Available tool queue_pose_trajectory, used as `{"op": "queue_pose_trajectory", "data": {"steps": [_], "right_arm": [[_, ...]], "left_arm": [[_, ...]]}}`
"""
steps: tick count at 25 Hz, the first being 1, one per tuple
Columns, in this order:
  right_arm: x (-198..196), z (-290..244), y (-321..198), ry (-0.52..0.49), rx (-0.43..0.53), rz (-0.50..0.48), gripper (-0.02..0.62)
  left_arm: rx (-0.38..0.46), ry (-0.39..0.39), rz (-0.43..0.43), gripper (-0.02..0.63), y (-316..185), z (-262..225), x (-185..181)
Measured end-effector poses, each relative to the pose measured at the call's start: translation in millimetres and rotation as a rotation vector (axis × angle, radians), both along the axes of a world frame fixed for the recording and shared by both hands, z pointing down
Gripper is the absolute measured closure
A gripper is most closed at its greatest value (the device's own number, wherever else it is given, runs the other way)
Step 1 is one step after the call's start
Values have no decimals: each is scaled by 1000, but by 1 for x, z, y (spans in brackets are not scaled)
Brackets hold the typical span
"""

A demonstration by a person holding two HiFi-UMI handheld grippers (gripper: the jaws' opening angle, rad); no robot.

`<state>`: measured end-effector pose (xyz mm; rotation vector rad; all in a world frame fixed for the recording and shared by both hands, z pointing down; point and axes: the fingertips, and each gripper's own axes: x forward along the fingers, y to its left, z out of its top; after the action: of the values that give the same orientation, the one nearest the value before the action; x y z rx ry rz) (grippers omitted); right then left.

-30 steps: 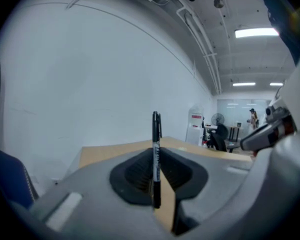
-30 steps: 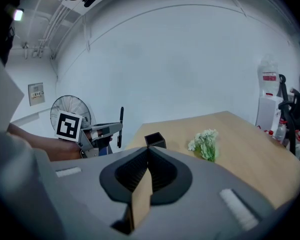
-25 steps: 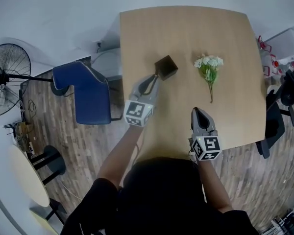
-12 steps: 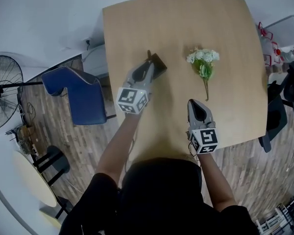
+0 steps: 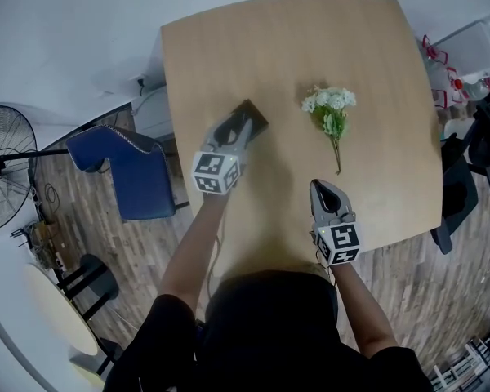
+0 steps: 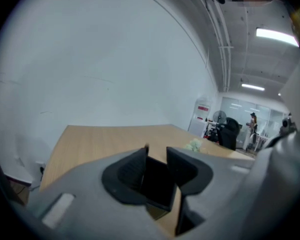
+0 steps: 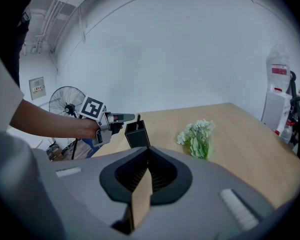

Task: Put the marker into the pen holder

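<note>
my left gripper (image 5: 244, 126) has its jaws just opened, gripping nothing; the holder (image 7: 138, 135) with the marker (image 7: 138, 118) sits at their tips. my right gripper (image 5: 324, 188) is closed, empty.

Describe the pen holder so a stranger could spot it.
Start at the light wooden table. On the half nearer the blue padded chair stands the pen holder: a small black square open-topped box. Its one neighbour, a white-and-green flower bunch, lies flat to its right.
</note>
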<state>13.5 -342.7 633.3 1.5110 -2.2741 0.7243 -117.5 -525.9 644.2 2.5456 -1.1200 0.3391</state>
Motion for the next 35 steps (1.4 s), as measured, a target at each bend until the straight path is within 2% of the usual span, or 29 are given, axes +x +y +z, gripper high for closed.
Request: {"op": "queue_pose_trajectory", "data": {"steps": [6,10,14,19,27,30,35], "right_arm": [[9,-8,17,-2,-4,38,595],[16,-13,37,-22,-12,42,595],[17,-18,55,-12,-13,28,595],[-15,-47,66,10,45,-4,595],[-77,-100,106,16,126,-47,595],[-94,-109,124,22,135,-44,595],[-124,-118,157,77,157,-58,595]], "left_arm": [[5,-18,12,466,7,-6,-2],[30,23,-5,465,18,-34,-5],[78,28,9,460,44,-67,-11],[114,47,8,460,85,-99,-41],[176,140,-51,460,168,-163,-91],[183,169,-75,460,201,-168,-107],[139,209,-78,463,270,-155,-130]]}}
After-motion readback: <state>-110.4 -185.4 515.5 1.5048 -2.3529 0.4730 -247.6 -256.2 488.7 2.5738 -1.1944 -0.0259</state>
